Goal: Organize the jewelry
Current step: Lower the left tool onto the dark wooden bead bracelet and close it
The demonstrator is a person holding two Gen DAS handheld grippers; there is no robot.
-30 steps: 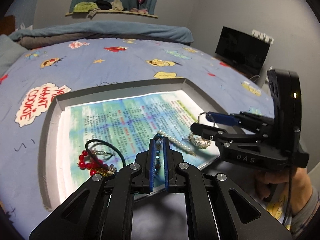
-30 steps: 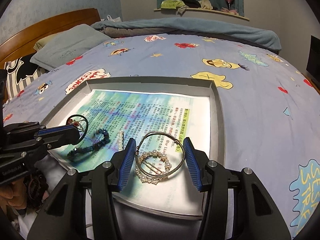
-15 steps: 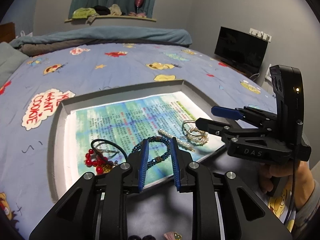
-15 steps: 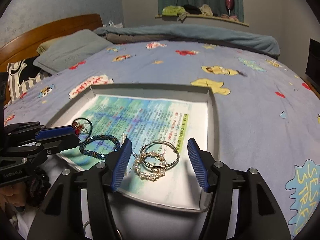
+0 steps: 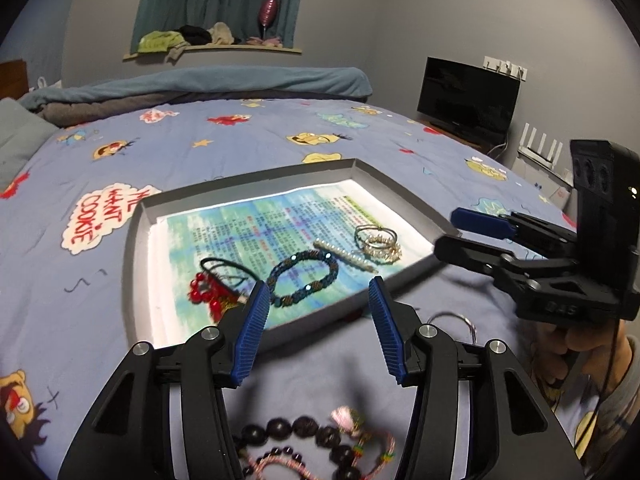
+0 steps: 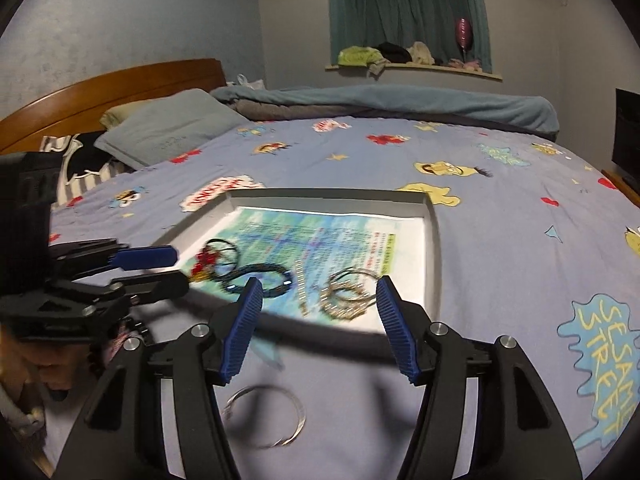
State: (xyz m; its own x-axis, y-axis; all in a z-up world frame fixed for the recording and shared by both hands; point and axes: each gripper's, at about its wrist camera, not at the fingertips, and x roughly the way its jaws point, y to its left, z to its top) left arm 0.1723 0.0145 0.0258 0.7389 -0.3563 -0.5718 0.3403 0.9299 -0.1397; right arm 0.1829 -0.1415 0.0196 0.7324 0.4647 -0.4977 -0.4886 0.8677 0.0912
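Blue beaded bracelet (image 5: 303, 278) in tray (image 5: 404, 204) | beyond left gripper (image 5: 316, 300) | opening, empty

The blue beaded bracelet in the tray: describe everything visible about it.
The blue beaded bracelet is a closed oval loop of small dark blue and teal beads, seemingly woven, with a few glinting spots. It lies flat on the printed paper lining the grey tray, between the red bead piece and the pearl bar. No gripper touches it.

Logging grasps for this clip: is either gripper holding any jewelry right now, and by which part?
Nothing is held. The left gripper and right gripper are both opening, nothing between them.
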